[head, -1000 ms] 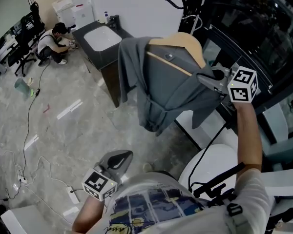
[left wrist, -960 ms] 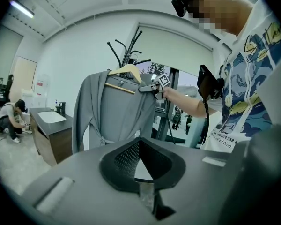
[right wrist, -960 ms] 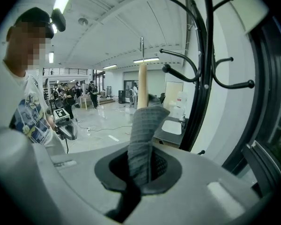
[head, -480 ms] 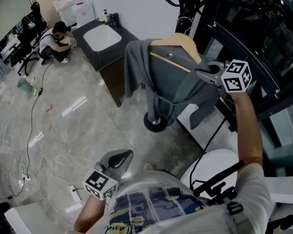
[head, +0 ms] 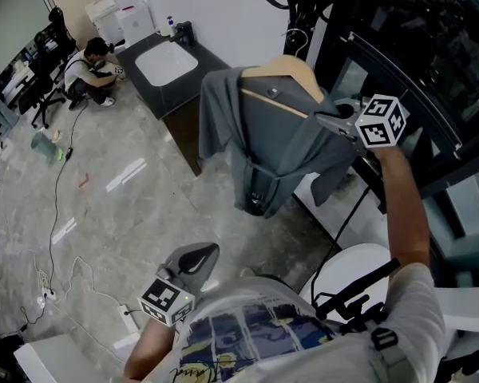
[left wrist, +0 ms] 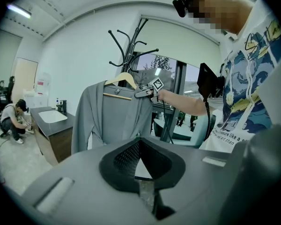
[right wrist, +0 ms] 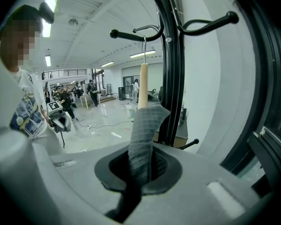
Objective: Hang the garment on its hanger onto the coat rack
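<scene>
The right tongs (head: 322,120), held out on a bare outstretched arm, are clamped on a fold of the grey long-sleeved fabric garment (head: 275,146) near its shoulder; the right gripper view shows the woven cloth pinched upright between the two jaws. The garment is draped over a pale curved wooden hanger (head: 294,69) and hangs in the air above the floor, one sleeve drooping on the left and the hem gathered low. The hanger's thin silver metal hook (right wrist: 144,32) sits up at one curved arm of the tall black metal coat rack (right wrist: 171,78), just beside the pole; whether it bears on that arm I cannot tell. The left tongs (head: 201,254) are held low in front of the person's printed white shirt, well apart from the garment, jaws together with nothing between them. Behind the garment stands a dark cabinet with a white rectangular basin (head: 168,61) against the white wall, and past it a person (head: 88,72) crouches on the grey marbled floor (head: 128,214), where thin cables trail.
</scene>
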Tool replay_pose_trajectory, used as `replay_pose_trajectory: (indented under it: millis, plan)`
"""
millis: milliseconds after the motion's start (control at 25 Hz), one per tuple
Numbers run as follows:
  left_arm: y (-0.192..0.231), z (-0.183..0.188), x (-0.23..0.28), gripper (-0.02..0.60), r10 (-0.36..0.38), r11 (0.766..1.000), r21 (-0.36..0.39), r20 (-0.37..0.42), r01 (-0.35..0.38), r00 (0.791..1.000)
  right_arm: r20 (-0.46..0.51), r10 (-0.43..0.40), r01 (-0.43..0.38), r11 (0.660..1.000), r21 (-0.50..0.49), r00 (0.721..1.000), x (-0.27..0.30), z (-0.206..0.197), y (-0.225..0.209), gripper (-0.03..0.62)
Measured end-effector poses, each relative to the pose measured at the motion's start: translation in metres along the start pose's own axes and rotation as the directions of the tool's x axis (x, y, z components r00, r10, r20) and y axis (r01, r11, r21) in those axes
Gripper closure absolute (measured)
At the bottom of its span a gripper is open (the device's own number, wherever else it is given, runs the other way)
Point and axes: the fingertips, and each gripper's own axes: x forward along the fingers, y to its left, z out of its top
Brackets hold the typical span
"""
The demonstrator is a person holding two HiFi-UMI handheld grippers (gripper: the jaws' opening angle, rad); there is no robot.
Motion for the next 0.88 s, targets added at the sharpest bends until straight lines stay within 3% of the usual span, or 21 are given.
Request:
replay_pose_trajectory:
  millis: [280, 560, 720, 880]
  plan:
    - [0.002, -0.004, -0.013, 0.58, -0.001, 1.0, 0.011, 0.007, 0.001, 1.0, -0.002, -0.053, 0.053, 0.998, -0.038, 0.999, 0.001, -0.002, -0.003, 0.569]
    - [-0.001, -0.01, -0.039, 0.58, -0.031, 0.999, 0.018, 0.009, 0.031, 0.999, -0.019, -0.204, 0.202, 0.976, -0.077, 0.979, -0.014, -0.002, -0.007, 0.467]
    - [-0.004, -0.013, -0.056, 0.58, -0.059, 0.998, 0.034, 0.018, 0.059, 0.998, 0.006, -0.33, 0.33, 0.943, -0.05, 0.944, -0.041, -0.003, -0.004, 0.431]
    - [-0.012, -0.018, -0.078, 0.58, -0.091, 0.995, 0.047, 0.022, 0.09, 0.996, 0.041, -0.477, 0.479, 0.878, -0.026, 0.878, -0.079, -0.008, 0.015, 0.431]
